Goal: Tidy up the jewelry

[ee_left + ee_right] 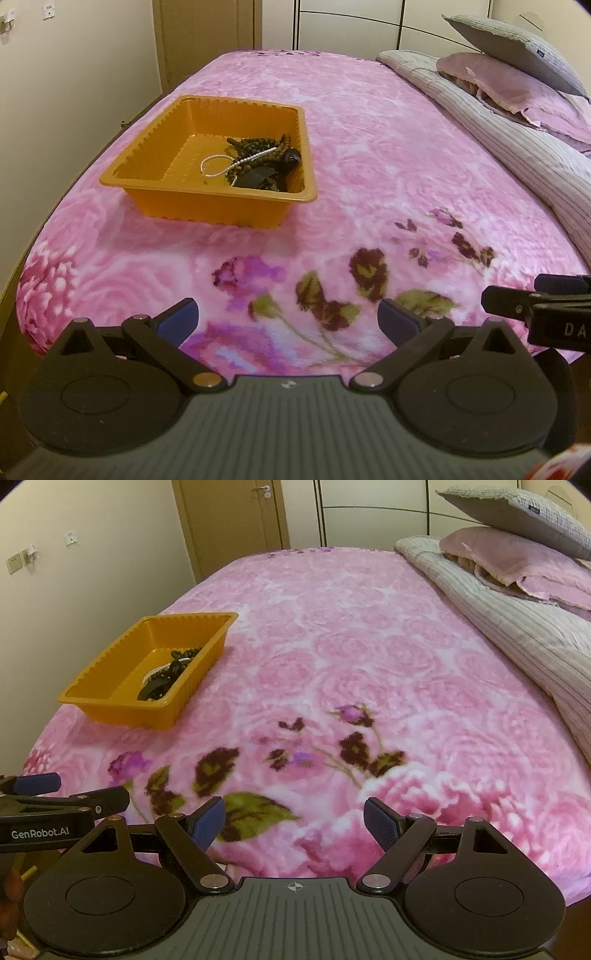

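Two hand-held grippers hover side by side over the near end of a bed covered in a pink fleece blanket printed with roses (369, 155). The left gripper (288, 317) has its blue-padded jaws spread wide with nothing between them. The right gripper (294, 825) is likewise wide apart and empty.

The jewelry is all in a rectangular orange plastic tray with ribbed walls (155, 201), which sits on the blanket ahead and to the left, well apart from both grippers. Heaped in its right half are dark brown beaded strands (258, 146), a thin white pearl-like chain (221, 162) looped across them, and a black glossy piece (291, 159) that is hard to identify. The tray's left half is bare. No jewelry shows on the blanket.

The task looks finished or nearly so. If more sorting follows, reaching with the nearer left gripper and pinching one strand at a time would likely avoid tangles.
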`<state>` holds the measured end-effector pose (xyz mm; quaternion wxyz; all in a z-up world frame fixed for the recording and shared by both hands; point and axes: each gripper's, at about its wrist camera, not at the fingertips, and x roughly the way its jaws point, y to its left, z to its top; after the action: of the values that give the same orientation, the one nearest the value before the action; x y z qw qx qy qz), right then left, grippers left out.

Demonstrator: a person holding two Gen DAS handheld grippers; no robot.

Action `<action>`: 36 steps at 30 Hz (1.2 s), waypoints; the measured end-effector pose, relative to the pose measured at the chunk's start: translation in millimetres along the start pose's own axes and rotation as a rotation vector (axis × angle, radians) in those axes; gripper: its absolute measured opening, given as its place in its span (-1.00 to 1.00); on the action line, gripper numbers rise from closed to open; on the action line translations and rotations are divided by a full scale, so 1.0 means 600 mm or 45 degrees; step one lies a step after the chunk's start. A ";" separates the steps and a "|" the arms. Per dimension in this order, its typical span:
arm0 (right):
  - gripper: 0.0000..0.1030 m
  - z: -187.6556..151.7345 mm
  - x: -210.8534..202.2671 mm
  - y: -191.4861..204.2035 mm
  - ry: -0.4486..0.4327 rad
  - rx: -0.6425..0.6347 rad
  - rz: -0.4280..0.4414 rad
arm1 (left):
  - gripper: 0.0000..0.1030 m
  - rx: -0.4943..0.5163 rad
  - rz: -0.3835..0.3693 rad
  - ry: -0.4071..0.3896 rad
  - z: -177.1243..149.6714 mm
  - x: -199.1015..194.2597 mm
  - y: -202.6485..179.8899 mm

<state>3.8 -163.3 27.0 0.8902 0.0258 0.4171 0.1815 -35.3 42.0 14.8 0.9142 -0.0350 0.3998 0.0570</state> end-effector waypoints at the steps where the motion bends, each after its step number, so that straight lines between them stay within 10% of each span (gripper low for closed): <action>1: 0.58 0.000 0.001 0.000 0.000 0.002 -0.002 | 1.00 0.001 -0.003 0.000 0.000 0.000 0.000; 36: 0.58 0.000 0.007 -0.001 0.005 0.000 -0.005 | 1.00 0.019 -0.010 -0.002 0.002 0.005 -0.006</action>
<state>6.3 -162.4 23.5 0.8898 0.0246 0.4188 0.1798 -32.0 38.8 13.3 0.9150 -0.0298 0.3992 0.0508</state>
